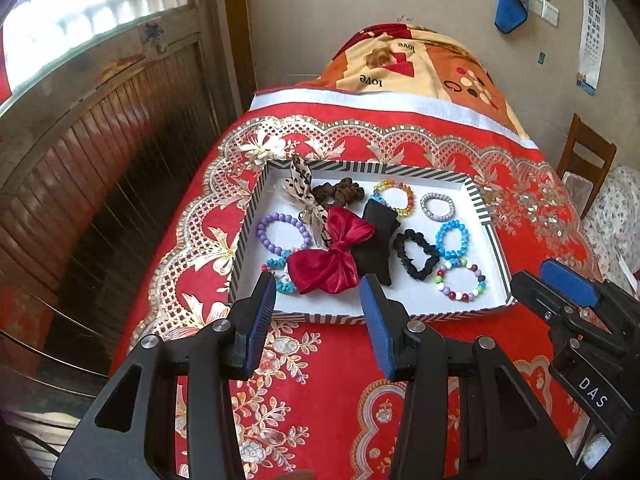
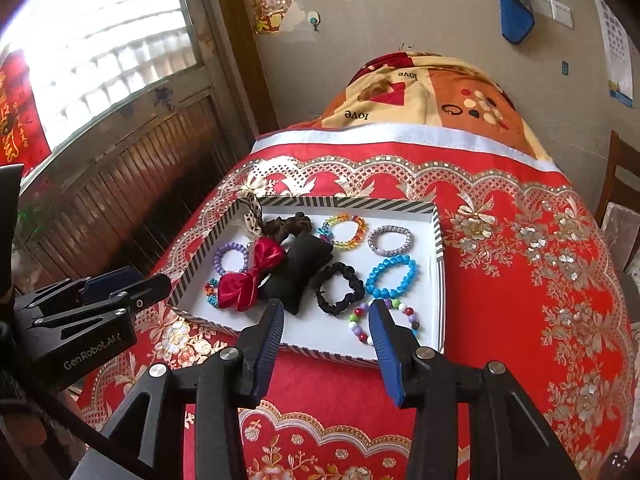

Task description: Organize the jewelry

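Note:
A striped-rim white tray (image 1: 486,216) (image 2: 438,236) sits on the red cloth. In it lie a red bow (image 1: 332,258) (image 2: 250,276), a black cushion (image 1: 378,240) (image 2: 296,272), a black scrunchie (image 1: 416,254) (image 2: 339,288), purple (image 1: 282,232), blue (image 1: 452,238) (image 2: 390,276), multicoloured (image 1: 460,280) (image 2: 362,326), amber (image 2: 344,230) and silver (image 2: 390,240) bracelets, a brown scrunchie (image 1: 340,192) and a spotted ribbon (image 1: 300,184). My left gripper (image 1: 320,284) is open above the tray's near edge by the bow. My right gripper (image 2: 326,310) is open above the near edge, beside the multicoloured bracelet.
The red embroidered cloth (image 2: 520,280) covers the table. A patterned blanket (image 1: 420,68) lies folded at the far end. A wooden door and window stand at the left, a wooden chair (image 1: 584,160) at the right. Each gripper shows in the other's view (image 1: 568,292) (image 2: 104,292).

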Tool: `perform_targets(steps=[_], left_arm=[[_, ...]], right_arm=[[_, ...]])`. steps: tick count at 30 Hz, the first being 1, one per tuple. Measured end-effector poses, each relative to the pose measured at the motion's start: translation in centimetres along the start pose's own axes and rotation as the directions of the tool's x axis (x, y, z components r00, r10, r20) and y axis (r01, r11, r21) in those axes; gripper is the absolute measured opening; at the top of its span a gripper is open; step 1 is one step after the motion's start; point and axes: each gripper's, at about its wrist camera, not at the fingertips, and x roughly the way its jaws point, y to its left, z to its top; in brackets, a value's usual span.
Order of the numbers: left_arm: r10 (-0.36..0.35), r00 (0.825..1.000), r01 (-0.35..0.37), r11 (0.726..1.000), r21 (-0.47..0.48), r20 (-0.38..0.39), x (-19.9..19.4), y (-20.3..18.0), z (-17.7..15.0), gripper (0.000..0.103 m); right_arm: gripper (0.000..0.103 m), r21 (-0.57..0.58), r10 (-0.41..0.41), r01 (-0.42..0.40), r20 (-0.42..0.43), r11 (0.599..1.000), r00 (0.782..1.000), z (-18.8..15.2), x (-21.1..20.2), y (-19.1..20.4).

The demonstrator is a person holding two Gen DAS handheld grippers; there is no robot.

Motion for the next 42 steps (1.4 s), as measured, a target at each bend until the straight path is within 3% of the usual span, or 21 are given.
perform_targets(steps=[42], left_arm=[[0.003, 1.0, -0.003, 1.0, 0.004, 0.015, -1.5, -0.7, -0.8, 0.043]], right_arm=[[0.049, -0.006, 0.003, -0.003, -0.014, 1.0, 1.0, -0.8, -1.1, -0.6]])
